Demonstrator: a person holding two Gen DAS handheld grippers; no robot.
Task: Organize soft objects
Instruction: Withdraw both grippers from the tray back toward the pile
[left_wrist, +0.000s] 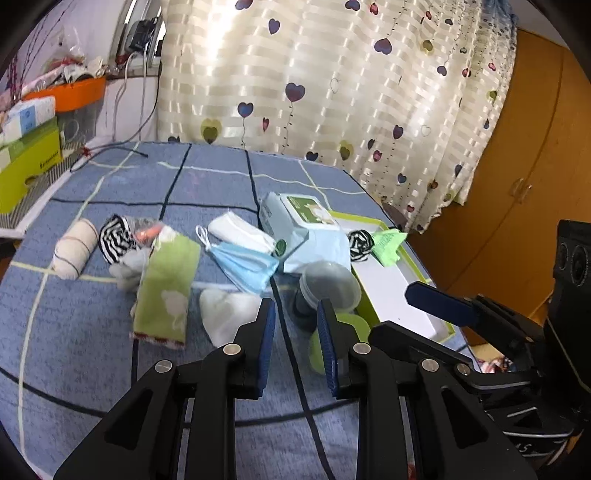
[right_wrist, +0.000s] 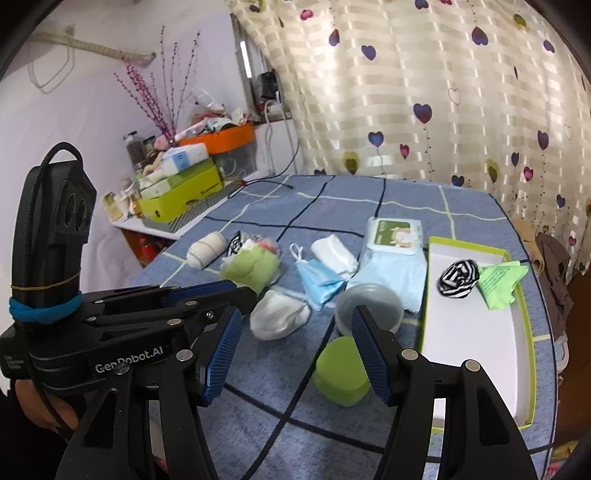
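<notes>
Soft things: they lie in a row on the blue bed cloth (right_wrist: 406, 206), waiting to be sorted.
Left tongs (left_wrist: 296, 314): the gap is narrow and nothing is in it. They hang over the cloth, just in front of a white sock ball (left_wrist: 229, 314).
Right tongs (right_wrist: 295, 332): the gap is wide and nothing is in it. They point at the clear tub (right_wrist: 369, 306) and the green lid (right_wrist: 341, 373), maybe to go for one next.
Near things: a blue mask (right_wrist: 319, 280), a white cloth (right_wrist: 334, 254) and a green towel (left_wrist: 168, 284) sit close together, so each must be picked out with care.
Wipes pack (right_wrist: 395, 236): it rests beside the tray.
Tray (right_wrist: 480, 343): it is on the right, mostly bare. A striped sock ball (right_wrist: 458, 277) and a green packet (right_wrist: 500, 284) are already in its far end, so it looks like the home for the soft things.
Far left: a beige roll (left_wrist: 74, 247) is well apart from the tray.
</notes>
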